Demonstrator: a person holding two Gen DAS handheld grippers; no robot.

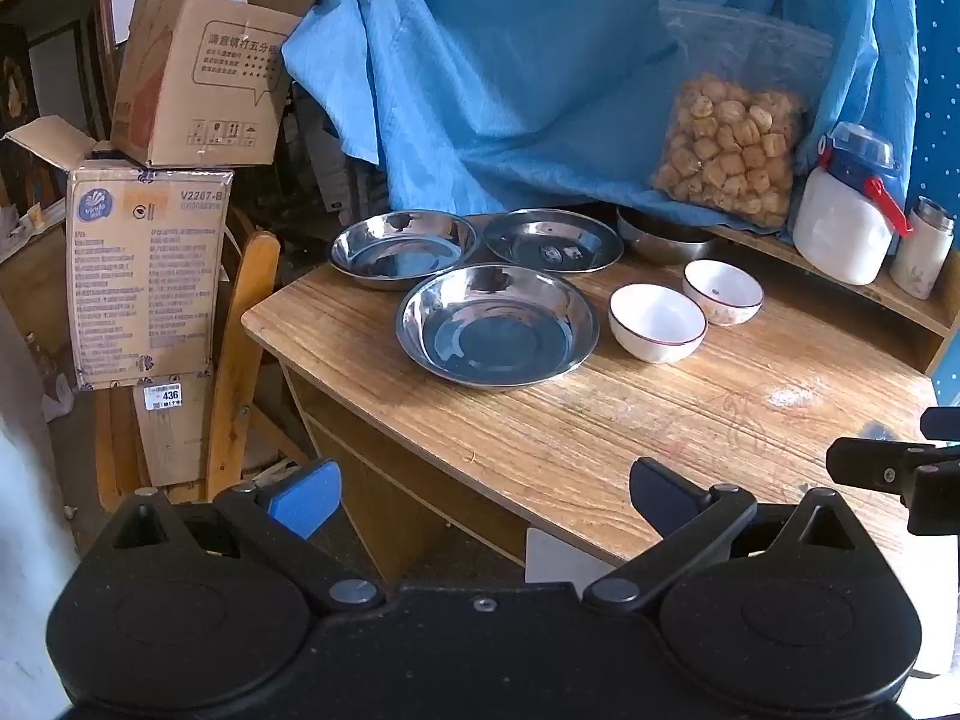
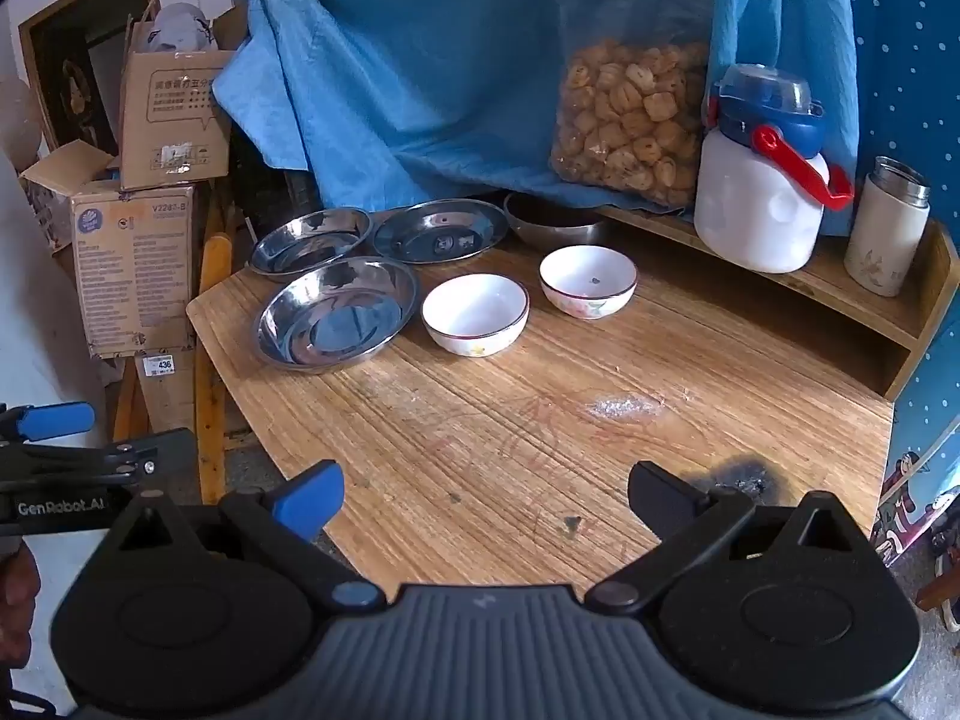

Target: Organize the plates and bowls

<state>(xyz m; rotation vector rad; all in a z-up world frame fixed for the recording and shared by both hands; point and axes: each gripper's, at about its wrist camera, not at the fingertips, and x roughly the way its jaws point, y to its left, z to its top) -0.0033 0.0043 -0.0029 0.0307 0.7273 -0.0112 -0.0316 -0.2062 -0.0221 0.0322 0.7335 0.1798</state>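
Three steel plates (image 1: pixel 497 327) and two white bowls (image 1: pixel 657 322) sit empty, clustered at the far side of the wooden table (image 1: pixel 600 438); a steel bowl (image 2: pixel 555 222) hides under the blue cloth (image 1: pixel 510 60). Cardboard boxes (image 1: pixel 144 264) stack beside it. Left gripper (image 1: pixel 480 495) and right gripper (image 2: pixel 483 495) hover spread wide, holding nothing.

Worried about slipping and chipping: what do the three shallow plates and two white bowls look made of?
The plates look like polished steel: mirror reflections, thin rolled rims. The white bowls look like glazed ceramic, possibly melamine: glossy, dark rim line, flower print.
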